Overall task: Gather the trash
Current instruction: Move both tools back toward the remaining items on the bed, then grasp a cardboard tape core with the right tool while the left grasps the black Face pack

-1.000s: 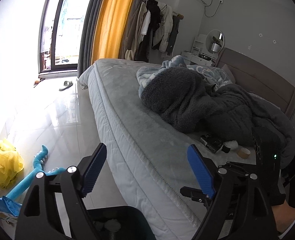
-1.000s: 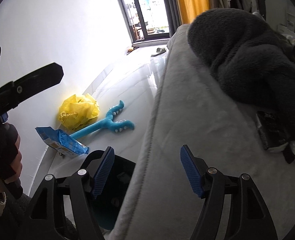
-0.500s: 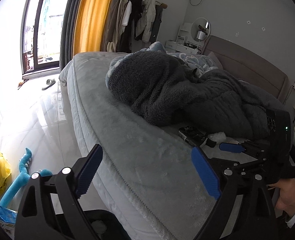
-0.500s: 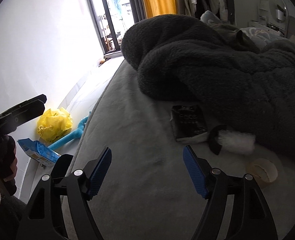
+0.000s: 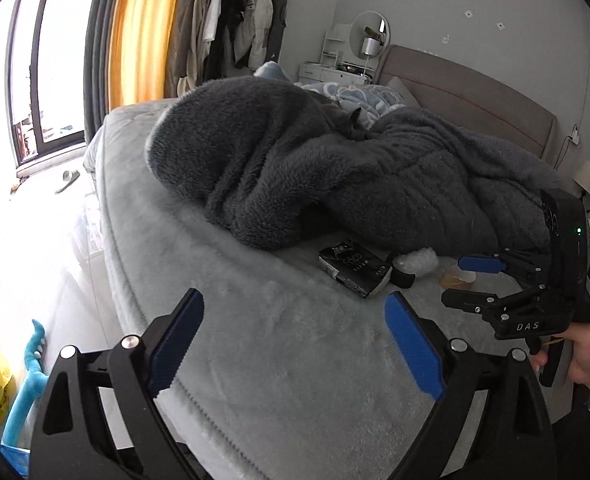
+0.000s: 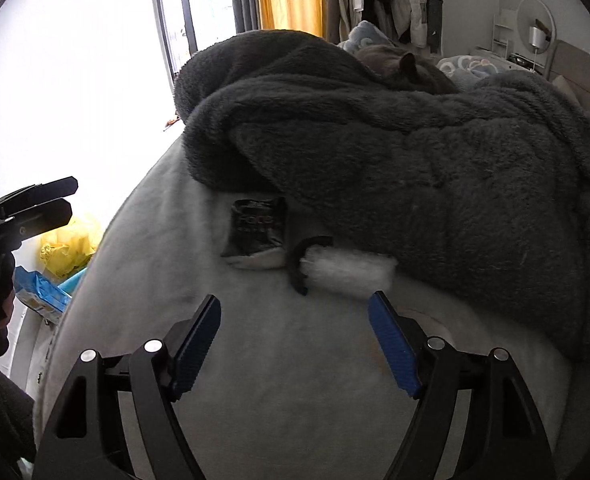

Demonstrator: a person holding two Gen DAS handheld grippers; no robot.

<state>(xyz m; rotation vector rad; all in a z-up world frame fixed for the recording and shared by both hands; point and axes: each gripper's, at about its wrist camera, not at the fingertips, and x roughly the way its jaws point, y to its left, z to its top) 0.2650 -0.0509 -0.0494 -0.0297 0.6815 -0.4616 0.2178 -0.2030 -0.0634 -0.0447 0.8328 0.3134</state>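
On the bed (image 6: pixel 143 240), a black packet (image 6: pixel 257 227) is approached by the right gripper (image 6: pixel 295 344) and left gripper (image 5: pixel 295 340), both spread wide, nothing gripped.

both wrist views low, facing shared bed (image 5: pixel 255 320)

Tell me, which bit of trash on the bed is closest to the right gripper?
The fluffy white wad, lying just ahead of the right gripper. The black packet lies farther back, against the grey blanket.
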